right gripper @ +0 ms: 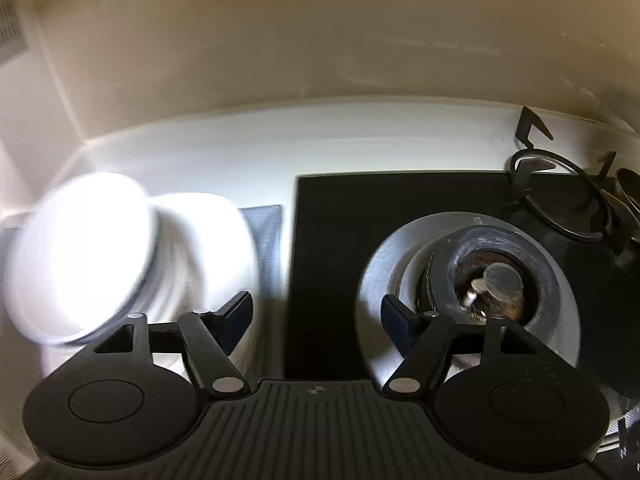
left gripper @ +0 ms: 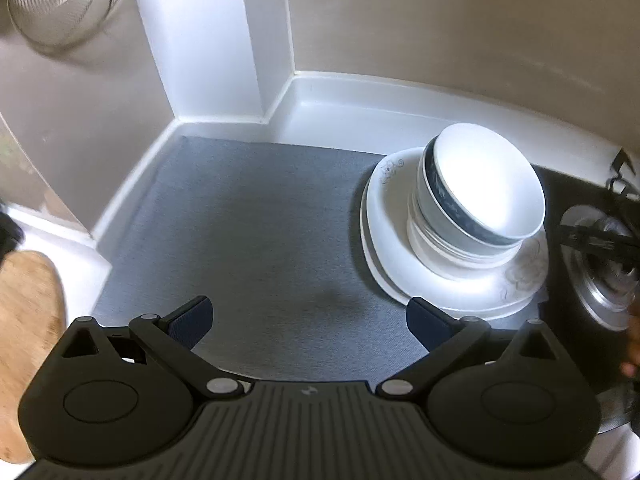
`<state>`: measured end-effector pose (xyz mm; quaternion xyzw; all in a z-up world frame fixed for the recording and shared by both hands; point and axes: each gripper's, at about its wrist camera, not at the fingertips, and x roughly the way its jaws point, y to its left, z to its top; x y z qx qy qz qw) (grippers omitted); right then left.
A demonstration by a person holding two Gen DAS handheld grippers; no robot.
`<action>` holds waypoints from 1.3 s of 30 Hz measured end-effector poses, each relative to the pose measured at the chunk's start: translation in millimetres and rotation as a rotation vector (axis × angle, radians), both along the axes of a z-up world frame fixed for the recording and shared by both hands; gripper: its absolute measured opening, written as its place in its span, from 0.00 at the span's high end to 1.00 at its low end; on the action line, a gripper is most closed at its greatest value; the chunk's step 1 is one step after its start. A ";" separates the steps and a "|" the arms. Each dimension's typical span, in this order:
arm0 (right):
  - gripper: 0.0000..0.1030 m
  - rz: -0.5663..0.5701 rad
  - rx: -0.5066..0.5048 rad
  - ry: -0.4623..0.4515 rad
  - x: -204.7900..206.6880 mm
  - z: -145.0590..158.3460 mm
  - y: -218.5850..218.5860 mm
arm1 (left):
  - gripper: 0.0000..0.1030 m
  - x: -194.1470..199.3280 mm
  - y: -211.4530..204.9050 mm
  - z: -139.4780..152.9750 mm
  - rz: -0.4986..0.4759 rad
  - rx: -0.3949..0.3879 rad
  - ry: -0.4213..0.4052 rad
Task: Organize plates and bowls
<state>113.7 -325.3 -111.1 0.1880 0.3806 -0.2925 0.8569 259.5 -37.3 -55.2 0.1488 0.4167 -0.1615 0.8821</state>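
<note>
Bowls sit stacked on plates at the mat's right edge, next to the burner. Left gripper & right gripper: fingers spread wide, nothing btwn them, both off the stack.

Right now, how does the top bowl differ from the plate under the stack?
The top bowl is deep and tilted; the plate is shallow and lies flat. The top bowl has a dark blue band outside; the plate has grey flower drawings on its rim. Both are white inside and sit in one stack.
</note>
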 end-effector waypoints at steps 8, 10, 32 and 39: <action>0.12 0.250 0.007 -0.084 -38.7 47.9 62.1 | 0.00 -31.3 -17.8 6.5 -0.028 0.034 -0.038; 0.09 0.282 -0.002 -0.088 -44.5 54.2 73.1 | 0.00 -42.8 -21.7 6.1 -0.047 0.054 -0.063; 0.00 0.269 -0.069 -0.074 -80.7 79.4 117.8 | 0.00 -70.5 -10.8 14.3 -0.023 -0.015 -0.078; 0.00 0.245 -0.063 -0.058 -80.2 78.3 123.4 | 0.00 -68.2 -10.1 12.9 -0.044 0.000 -0.081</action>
